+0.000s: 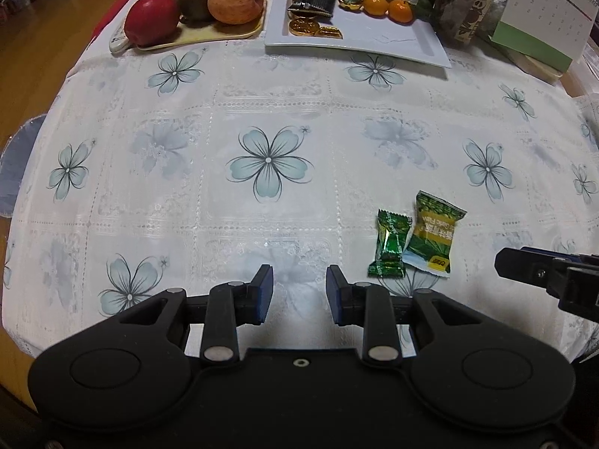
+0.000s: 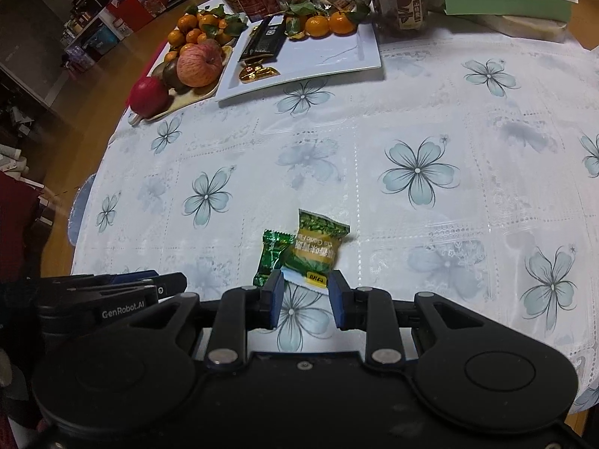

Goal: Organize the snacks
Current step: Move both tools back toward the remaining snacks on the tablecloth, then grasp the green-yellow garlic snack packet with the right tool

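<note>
Inspector: Right wrist view: right gripper (image 2: 304, 292) parted, empty, its tips just short of the green-yellow snack packet (image 2: 317, 249), which touches the small green candy (image 2: 271, 256).

Clerk: Left gripper (image 1: 298, 290)?

Inspector: Parted, empty, left of that packet. White tray (image 2: 329, 58) lies well beyond the packet.

The desk calendar (image 1: 543, 11) is cut off by the frame edge; its dates are too small to read.
</note>
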`<move>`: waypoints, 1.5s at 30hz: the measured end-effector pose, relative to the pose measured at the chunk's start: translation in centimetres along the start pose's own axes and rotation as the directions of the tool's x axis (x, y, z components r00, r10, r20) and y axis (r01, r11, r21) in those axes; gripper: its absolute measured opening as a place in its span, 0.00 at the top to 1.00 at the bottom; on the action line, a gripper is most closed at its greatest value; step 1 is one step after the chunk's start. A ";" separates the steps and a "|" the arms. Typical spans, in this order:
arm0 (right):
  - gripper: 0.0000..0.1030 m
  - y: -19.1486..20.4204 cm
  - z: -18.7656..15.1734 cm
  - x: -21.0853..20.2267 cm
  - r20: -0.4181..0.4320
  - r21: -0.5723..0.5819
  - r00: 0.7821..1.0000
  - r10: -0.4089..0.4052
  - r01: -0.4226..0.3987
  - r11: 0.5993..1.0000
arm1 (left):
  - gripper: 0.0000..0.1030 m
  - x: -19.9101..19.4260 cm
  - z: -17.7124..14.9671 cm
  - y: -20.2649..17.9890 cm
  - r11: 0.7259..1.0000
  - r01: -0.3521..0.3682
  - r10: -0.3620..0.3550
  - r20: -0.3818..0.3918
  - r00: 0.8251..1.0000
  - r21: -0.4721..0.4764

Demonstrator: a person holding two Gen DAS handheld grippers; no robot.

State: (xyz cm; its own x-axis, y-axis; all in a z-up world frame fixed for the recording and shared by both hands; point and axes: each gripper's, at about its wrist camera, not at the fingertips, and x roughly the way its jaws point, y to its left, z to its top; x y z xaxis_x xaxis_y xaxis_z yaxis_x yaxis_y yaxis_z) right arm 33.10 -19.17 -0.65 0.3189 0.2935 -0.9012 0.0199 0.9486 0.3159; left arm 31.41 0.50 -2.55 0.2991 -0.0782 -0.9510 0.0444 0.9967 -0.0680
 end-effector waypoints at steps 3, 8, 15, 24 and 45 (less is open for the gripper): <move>0.71 -0.1 1.0 1.2 -0.002 0.014 1.000 -0.018 0.018 1.000 | 0.62 0.8 0.2 0.4 1.000 0.002 -0.002 -0.010 1.000 -0.011; 0.71 0.0 2.1 2.9 -0.024 0.035 0.999 -0.029 0.030 0.999 | 0.62 2.0 0.3 1.2 0.999 -0.005 0.003 -0.046 0.999 -0.042; 0.70 -0.1 2.4 4.9 -0.045 0.067 0.999 -0.025 0.028 0.997 | 0.62 2.0 0.2 1.4 0.999 -0.020 0.018 -0.042 0.999 -0.048; 0.64 -0.8 2.9 6.5 -0.062 0.119 0.997 -0.056 0.063 0.991 | 0.62 2.0 -0.3 0.8 1.000 -0.018 0.017 -0.043 0.999 -0.020; 0.59 1.0 3.5 9.5 -0.097 0.101 0.989 -0.109 0.119 0.988 | 0.62 1.5 -0.5 1.9 0.999 0.005 -0.007 -0.042 0.999 -0.035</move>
State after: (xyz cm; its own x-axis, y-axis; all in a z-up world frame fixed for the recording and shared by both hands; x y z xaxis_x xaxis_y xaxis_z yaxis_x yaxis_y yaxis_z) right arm 39.47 -15.88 -7.88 0.2214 0.1980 -0.9549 0.1531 0.9600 0.2346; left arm 31.48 2.30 -4.20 0.2582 -0.0838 -0.9624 0.0123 0.9964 -0.0835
